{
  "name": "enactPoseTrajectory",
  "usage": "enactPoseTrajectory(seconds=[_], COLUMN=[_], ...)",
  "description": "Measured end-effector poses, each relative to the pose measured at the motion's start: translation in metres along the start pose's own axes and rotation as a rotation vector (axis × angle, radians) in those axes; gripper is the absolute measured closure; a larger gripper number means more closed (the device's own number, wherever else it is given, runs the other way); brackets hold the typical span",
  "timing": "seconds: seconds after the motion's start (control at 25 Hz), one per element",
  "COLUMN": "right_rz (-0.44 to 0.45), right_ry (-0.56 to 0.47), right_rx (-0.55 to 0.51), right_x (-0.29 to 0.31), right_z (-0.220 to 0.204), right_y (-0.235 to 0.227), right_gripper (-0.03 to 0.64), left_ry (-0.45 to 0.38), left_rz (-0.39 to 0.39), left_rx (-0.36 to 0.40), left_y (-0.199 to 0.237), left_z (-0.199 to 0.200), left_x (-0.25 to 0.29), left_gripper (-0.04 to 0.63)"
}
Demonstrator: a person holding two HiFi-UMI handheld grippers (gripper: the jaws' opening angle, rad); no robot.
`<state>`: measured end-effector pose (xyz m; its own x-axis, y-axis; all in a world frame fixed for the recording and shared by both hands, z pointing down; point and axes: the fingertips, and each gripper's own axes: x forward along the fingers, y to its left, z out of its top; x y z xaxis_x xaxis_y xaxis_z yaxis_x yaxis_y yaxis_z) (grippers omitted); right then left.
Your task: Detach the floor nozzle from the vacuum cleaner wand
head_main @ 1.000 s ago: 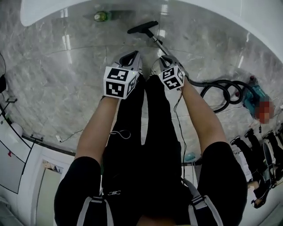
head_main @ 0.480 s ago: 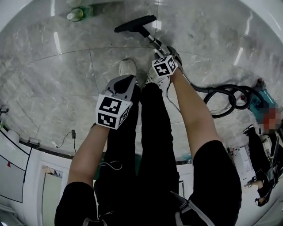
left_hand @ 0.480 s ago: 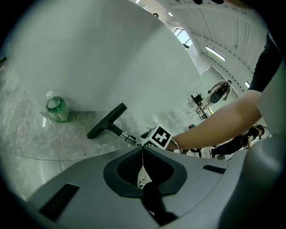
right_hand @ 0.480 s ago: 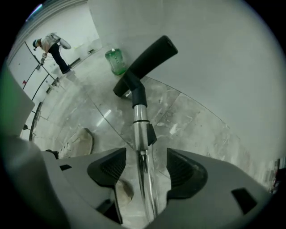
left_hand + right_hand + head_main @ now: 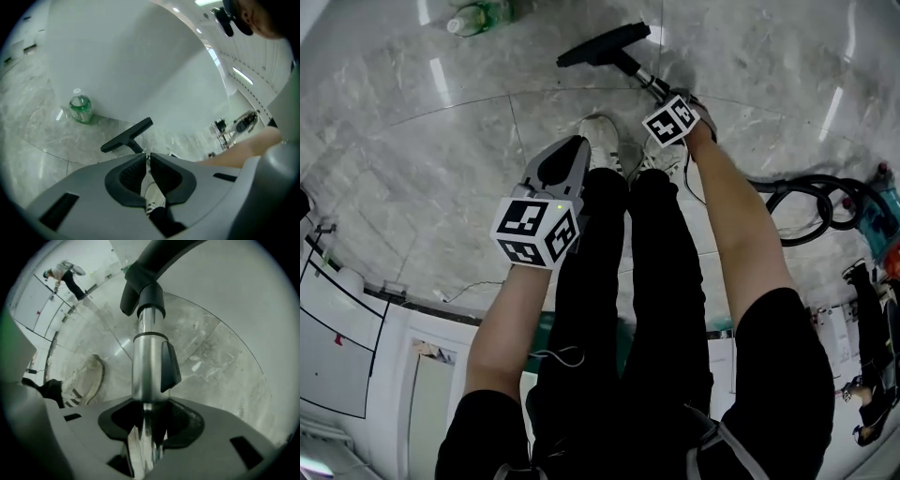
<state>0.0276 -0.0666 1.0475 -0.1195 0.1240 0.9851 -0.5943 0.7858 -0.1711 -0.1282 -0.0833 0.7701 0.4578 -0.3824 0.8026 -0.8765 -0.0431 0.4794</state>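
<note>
The black floor nozzle (image 5: 602,45) lies on the marble floor, joined to the shiny metal wand (image 5: 649,82). My right gripper (image 5: 672,101) points straight down over the wand. In the right gripper view the wand (image 5: 149,366) runs between the jaws of the right gripper (image 5: 149,408); they are closing and the pads touch the tube just below its black clip (image 5: 169,365) and the nozzle's black neck (image 5: 145,291). My left gripper (image 5: 575,148) hangs shut and empty above the person's shoes, short of the nozzle (image 5: 127,135). The left gripper (image 5: 147,157) shows its pads pressed together.
A green bottle (image 5: 478,17) stands on the floor left of the nozzle, by a white curved wall (image 5: 140,61). The black hose (image 5: 806,202) coils at the right toward a teal vacuum body (image 5: 886,202). The person's white shoes (image 5: 600,141) stand just behind the wand.
Both grippers have dropped toward the floor. The right gripper came down onto the wand near the nozzle; the left sank beside the leg and stayed shut.
</note>
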Motion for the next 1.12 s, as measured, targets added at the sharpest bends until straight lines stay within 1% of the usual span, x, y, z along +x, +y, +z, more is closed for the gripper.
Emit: enactPoseTrajectory(seconds=[0.08,0.12,0.16,0.2,0.24,0.28,0.32,0.48,0.6,0.68,0.8,0.84,0.92,0.96,1.0,1.04,1.12], right_rz=[0.053,0.069,0.078,0.084,0.087,0.09,0.094,0.144,0.197,0.262,0.389,0.434,0.529,0.574,0.611,0.636,0.681], right_ry=[-0.05,-0.073,-0.095,-0.117,-0.14,-0.165,-0.193,-0.304,-0.378,-0.405,-0.418,-0.419,-0.411,-0.402,-0.394,-0.39,-0.4], right_rx=[-0.032,-0.042,-0.048,-0.048,-0.047,-0.046,-0.047,-0.064,-0.086,-0.117,-0.155,-0.15,-0.139,-0.147,-0.167,-0.19,-0.211], right_x=[-0.021,-0.034,-0.047,-0.061,-0.074,-0.088,-0.103,-0.168,-0.212,-0.237,-0.267,-0.276,-0.288,-0.292,-0.294,-0.296,-0.296], right_z=[0.005,0.007,0.009,0.011,0.015,0.02,0.026,0.045,0.056,0.055,0.041,0.037,0.03,0.027,0.026,0.026,0.03], right_y=[0.019,0.027,0.033,0.038,0.041,0.043,0.046,0.075,0.1,0.12,0.151,0.157,0.163,0.164,0.166,0.169,0.177], right_gripper=[0.451,0.451,0.451,0.451,0.451,0.451,0.451,0.451,0.451,0.451,0.451,0.451,0.451,0.451,0.451,0.451,0.451], left_ry=[-0.031,-0.042,-0.055,-0.073,-0.095,-0.114,-0.129,-0.158,-0.215,-0.261,-0.339,-0.361,-0.402,-0.424,-0.443,-0.46,-0.486], left_rz=[-0.006,-0.023,-0.046,-0.07,-0.089,-0.099,-0.101,-0.092,-0.11,-0.123,-0.147,-0.178,-0.302,-0.354,-0.369,-0.362,-0.364], left_rx=[-0.109,-0.176,-0.258,-0.346,-0.424,-0.475,-0.495,-0.469,-0.457,-0.441,-0.407,-0.399,-0.407,-0.401,-0.375,-0.335,-0.274], left_y=[0.005,0.005,0.003,0.001,-0.002,-0.004,-0.007,-0.017,-0.022,-0.028,-0.04,-0.048,-0.068,-0.077,-0.082,-0.085,-0.096], left_z=[0.007,0.009,0.01,0.011,0.013,0.014,0.014,0.017,0.034,0.05,0.072,0.078,0.088,0.091,0.093,0.093,0.098], left_x=[0.0,0.002,0.004,0.005,0.007,0.007,0.007,0.001,-0.003,-0.009,-0.02,-0.024,-0.034,-0.04,-0.044,-0.047,-0.055], left_gripper=[0.573,0.547,0.473,0.375,0.349,0.331,0.322,0.314,0.295,0.293,0.293,0.293,0.296,0.342,0.419,0.508,0.515])
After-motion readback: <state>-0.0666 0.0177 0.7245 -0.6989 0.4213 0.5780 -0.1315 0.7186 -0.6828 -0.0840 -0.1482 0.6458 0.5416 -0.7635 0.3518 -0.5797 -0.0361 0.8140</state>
